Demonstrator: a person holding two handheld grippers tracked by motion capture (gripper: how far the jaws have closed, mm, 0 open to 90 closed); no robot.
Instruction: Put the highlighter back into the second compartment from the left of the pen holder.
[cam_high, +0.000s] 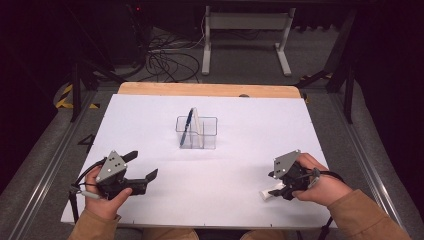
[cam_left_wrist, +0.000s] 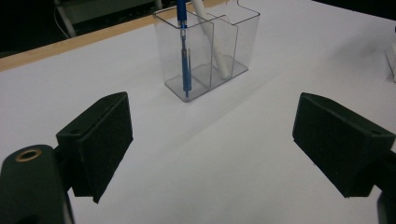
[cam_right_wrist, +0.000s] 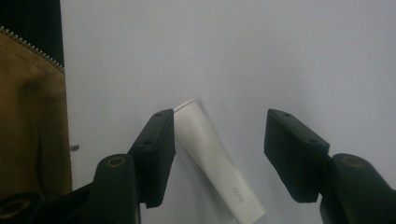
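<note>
- Left tongs (cam_left_wrist: 212, 144) gape wide over the white surface (cam_left_wrist: 261, 140).
- At twelve o'clock, a clear divided organizer (cam_left_wrist: 233, 46) holds a blue pen (cam_left_wrist: 184, 51) and a white tube (cam_left_wrist: 212, 44).

A fixed camera looks down on the white table (cam_high: 210, 195). 2 gripper cameras sit low and close. High and left views share the clear organizer (cam_high: 196, 133).

Bright, evenly lit white table (cam_high: 240, 200) against dark surroundings; soft faint shadows, slightly soft focus, no glare

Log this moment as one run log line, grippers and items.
right gripper: open astride white tube lying on table | left gripper: open, idle | clear organizer: blue pen and white item inside
</note>
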